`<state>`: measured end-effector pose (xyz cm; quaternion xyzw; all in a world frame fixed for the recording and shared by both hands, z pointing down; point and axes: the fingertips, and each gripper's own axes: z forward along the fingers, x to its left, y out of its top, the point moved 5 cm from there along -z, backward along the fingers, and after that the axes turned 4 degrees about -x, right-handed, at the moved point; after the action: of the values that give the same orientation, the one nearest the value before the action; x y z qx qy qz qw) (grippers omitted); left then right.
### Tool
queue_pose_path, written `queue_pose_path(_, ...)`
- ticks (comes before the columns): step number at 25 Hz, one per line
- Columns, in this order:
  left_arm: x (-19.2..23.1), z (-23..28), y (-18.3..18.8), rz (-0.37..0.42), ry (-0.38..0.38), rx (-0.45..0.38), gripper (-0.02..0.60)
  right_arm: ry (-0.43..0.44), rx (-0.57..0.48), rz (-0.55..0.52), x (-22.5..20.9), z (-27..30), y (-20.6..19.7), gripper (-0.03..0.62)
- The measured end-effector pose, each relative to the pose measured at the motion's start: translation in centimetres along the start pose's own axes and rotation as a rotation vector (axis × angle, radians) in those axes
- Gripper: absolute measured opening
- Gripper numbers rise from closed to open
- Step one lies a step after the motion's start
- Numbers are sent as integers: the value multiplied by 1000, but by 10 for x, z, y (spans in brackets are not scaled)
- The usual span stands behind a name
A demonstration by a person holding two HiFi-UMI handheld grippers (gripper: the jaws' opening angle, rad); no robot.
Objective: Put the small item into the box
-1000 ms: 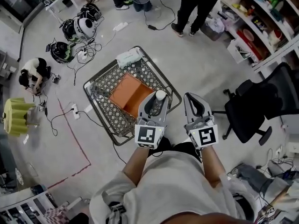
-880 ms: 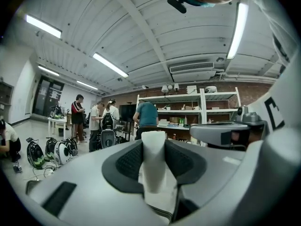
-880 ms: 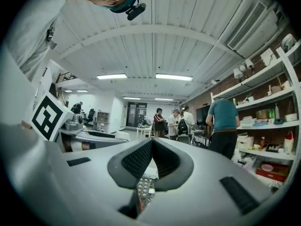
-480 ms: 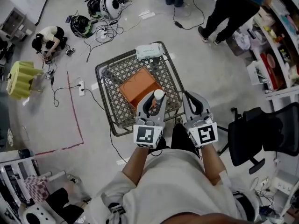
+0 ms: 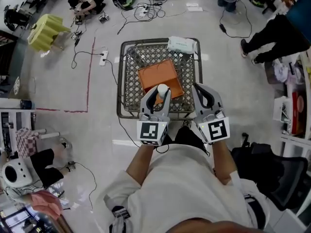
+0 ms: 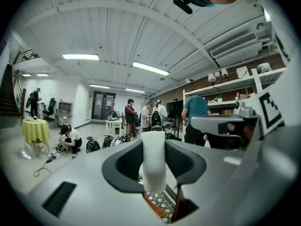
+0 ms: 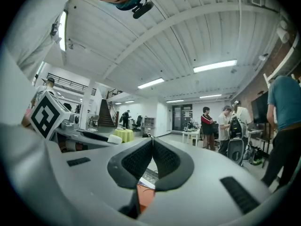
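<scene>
L gripper (image 5: 156, 98) held level over near edge of wire cart (image 5: 127, 106), jaws clamped on white item (image 5: 163, 88). R gripper (image 5: 204, 95) held alongside, jaws closed, empty.

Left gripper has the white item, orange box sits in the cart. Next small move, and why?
Probably ease the left gripper forward and down without opening it. Its jaws clamp the white item, which in the head view shows over the near edge of the orange box in the cart, not its middle. The right gripper is shut and empty.
</scene>
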<state>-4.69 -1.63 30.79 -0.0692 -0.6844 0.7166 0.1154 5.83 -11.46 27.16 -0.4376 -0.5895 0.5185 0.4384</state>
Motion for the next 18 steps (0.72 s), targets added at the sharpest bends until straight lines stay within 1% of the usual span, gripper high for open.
queue_pose_path(3, 3, -3, -5, -2, 73, 7, 140, 73, 6, 11, -3, 7, -8, 3)
queue_pose_path(7, 15, -16, -17, -8, 166, 51, 140, 163, 16, 14, 2, 22, -20, 3)
queue_pose_path(9, 25, -21, -23, -18, 200, 66, 141, 197, 28, -52, 8, 30, -26, 3)
queue_pose_path(11, 36, -27, -30, -42, 233, 80, 141, 239, 81, -161, 16, 35, -37, 3)
queue_pose_path(12, 42, -29, -33, -51, 244, 85, 141, 252, 102, -180, 20, 39, -43, 3)
queue_pose_path(13, 49, -30, -36, -53, 251, 88, 140, 251, 106, -156, 24, 44, -48, 3)
queue_pose_path(15, 62, -29, -43, -52, 256, 92, 140, 229, 93, -69, 30, 55, -57, 3)
queue_pose_path(16, 65, -31, -49, -56, 258, 102, 141, 224, 103, -43, 33, 58, -63, 3)
queue_pose_path(18, 69, -37, -62, -77, 266, 132, 140, 230, 146, -26, 39, 57, -77, 3)
